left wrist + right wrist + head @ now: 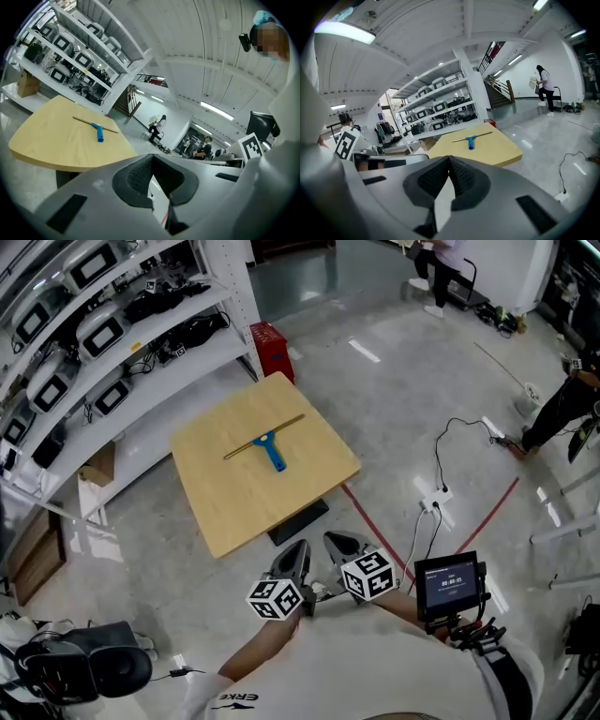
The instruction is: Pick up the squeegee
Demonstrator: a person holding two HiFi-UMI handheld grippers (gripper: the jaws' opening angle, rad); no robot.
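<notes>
The squeegee point(270, 448) lies well ahead of my clenched, empty left gripper point(296, 551) and right gripper point(337, 542), its blade crosswise and handle toward me.

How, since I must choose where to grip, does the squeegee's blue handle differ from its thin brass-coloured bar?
The blue plastic handle is short and thick; the brass-coloured bar is thin and far longer. The handle points toward the person; the bar runs crosswise to it. Both lie flat on the square wooden table.
</notes>
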